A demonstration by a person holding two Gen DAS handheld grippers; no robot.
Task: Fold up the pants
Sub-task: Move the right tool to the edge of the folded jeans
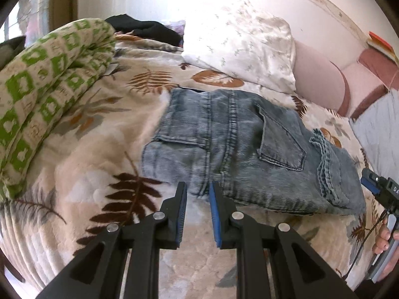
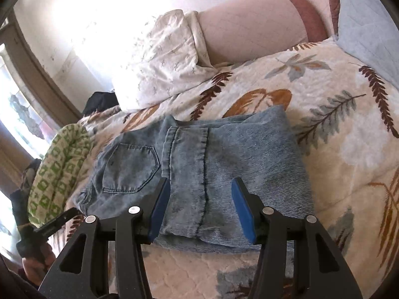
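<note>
Faded blue jeans (image 1: 239, 147) lie folded into a compact stack on a leaf-print bedspread (image 1: 99, 179), back pocket up. In the right wrist view the jeans (image 2: 204, 167) show the leg ends folded over the seat. My left gripper (image 1: 198, 186) is open and empty, its tips just above the stack's near edge. My right gripper (image 2: 200, 186) is open wide and empty, hovering over the near edge of the folded legs. The right gripper also shows at the right edge of the left wrist view (image 1: 381, 189).
A white patterned pillow (image 1: 244, 47) and a pink bolster (image 1: 319, 79) lie behind the jeans. A rolled green-and-cream blanket (image 1: 45, 94) lies at left, dark clothing (image 1: 147, 28) beyond it. A light blue quilt (image 2: 366, 22) lies at far right.
</note>
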